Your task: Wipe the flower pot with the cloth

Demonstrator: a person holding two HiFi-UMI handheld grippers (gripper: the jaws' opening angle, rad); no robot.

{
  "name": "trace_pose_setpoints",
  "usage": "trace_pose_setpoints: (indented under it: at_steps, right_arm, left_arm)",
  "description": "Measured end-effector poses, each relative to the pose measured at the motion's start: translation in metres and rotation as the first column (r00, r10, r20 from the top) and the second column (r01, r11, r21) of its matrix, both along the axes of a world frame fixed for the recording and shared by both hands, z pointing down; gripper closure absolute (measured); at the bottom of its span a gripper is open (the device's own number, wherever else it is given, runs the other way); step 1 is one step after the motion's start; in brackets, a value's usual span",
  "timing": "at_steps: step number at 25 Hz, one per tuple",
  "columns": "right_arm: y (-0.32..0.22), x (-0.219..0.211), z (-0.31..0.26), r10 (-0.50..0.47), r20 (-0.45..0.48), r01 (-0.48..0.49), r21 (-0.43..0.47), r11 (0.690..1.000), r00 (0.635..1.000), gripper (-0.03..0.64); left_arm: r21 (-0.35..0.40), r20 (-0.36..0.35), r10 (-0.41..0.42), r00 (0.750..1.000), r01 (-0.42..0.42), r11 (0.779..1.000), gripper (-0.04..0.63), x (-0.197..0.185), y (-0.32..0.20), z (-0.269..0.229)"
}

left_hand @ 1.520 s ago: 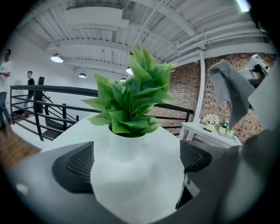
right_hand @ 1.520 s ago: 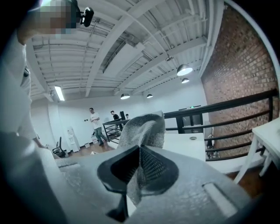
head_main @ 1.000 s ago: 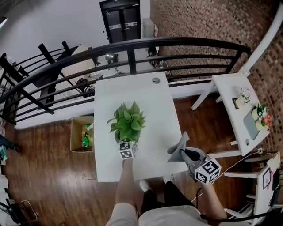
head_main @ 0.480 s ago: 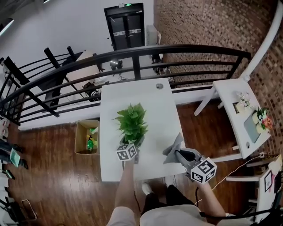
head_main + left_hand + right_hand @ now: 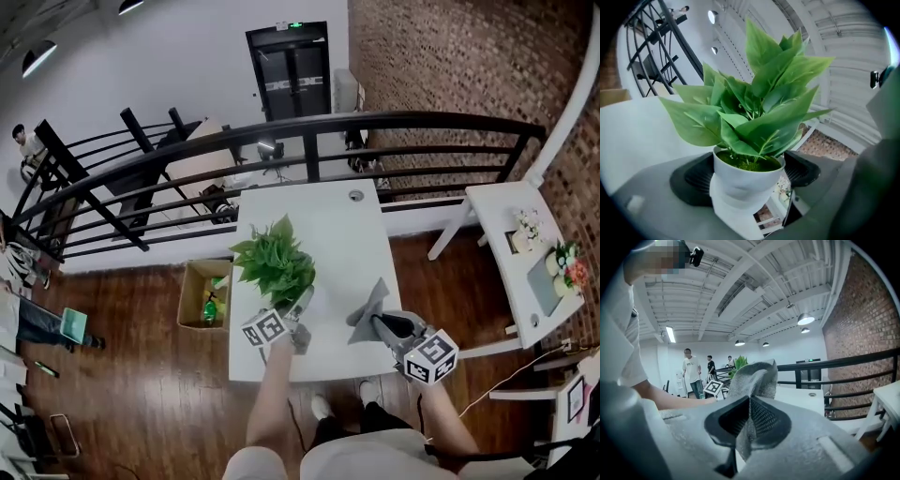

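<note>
A white flower pot with a green leafy plant sits between the dark pads of my left gripper. The jaws have just been closing, and they are now shut on the pot's sides. In the head view the pot hangs tilted over the near part of the white table, held by the left gripper. A grey cloth stands up from my right gripper, which is shut on it. In the head view the cloth is right of the pot, a little apart.
A black railing runs behind the table. On the wooden floor to the left is a cardboard box. To the right a white side table carries flowers. People stand far off in the right gripper view.
The left gripper has closed on the pot, lifted it off the table and rolled, so the pot now tilts. The right gripper with the cloth has shifted slightly upward.
</note>
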State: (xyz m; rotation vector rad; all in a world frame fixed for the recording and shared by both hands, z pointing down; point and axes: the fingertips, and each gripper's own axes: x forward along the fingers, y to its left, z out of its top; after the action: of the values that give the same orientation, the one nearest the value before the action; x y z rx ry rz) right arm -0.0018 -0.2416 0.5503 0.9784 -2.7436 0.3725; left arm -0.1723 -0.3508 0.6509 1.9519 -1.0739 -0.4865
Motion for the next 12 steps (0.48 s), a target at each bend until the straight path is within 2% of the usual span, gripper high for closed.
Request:
trace_pose_setpoints:
  at_steps: [5, 8, 10, 12]
  right_arm:
    - [-0.011, -0.013, -0.044, -0.056, 0.009, 0.055, 0.113, 0.992, 0.998, 0.620]
    - [-0.010, -0.027, -0.093, -0.102, 0.076, 0.086, 0.187, 0.979, 0.992, 0.620]
    - [-0.005, -0.042, -0.127, -0.141, 0.087, 0.114, 0.264, 0.958, 0.986, 0.619]
    - [0.000, -0.056, -0.146, -0.165, 0.030, 0.144, 0.352, 0.925, 0.986, 0.619]
  left_arm:
    - [0.080, -0.102, 0.068, 0.992, -0.060, 0.995, 0.095, 0.009, 0.020, -0.080]
    - [0.140, -0.145, 0.130, 0.981, -0.110, 0.984, 0.095, 0.023, 0.040, -0.130]
    - [0.164, -0.176, 0.163, 0.971, -0.135, 0.977, 0.095, 0.032, 0.055, -0.157]
    - [0.197, -0.196, 0.199, 0.960, -0.160, 0.967, 0.095, 0.042, 0.067, -0.180]
